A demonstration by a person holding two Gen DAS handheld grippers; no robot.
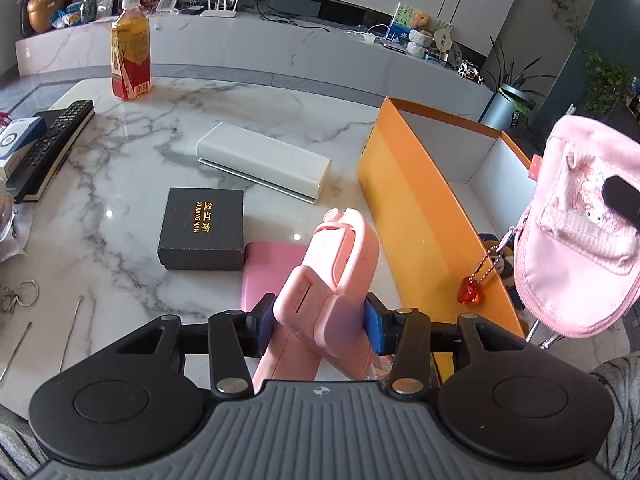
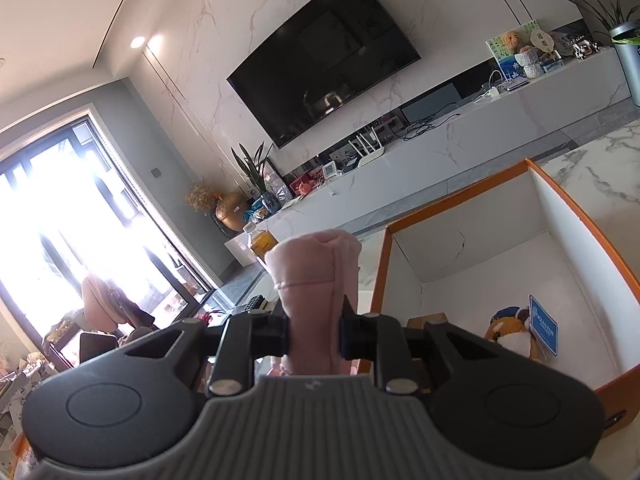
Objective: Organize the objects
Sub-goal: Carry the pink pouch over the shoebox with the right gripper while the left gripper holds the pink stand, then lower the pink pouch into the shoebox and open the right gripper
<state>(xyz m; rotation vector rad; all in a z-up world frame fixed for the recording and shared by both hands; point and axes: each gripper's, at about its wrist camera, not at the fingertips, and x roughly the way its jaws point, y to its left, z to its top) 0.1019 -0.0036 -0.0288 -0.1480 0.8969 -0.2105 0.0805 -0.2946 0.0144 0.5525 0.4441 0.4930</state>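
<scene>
My left gripper is shut on a pink plastic device and holds it above the marble table, left of the orange box. My right gripper is shut on a pink fabric pouch, which also shows in the left wrist view hanging over the box's right side, with a red heart charm on a ball chain. The orange box, white inside, holds a plush toy with a blue tag.
On the table lie a black gift box, a white long case, a pink flat case, a remote, a drink bottle, a key ring and thin metal picks. A TV console stands behind.
</scene>
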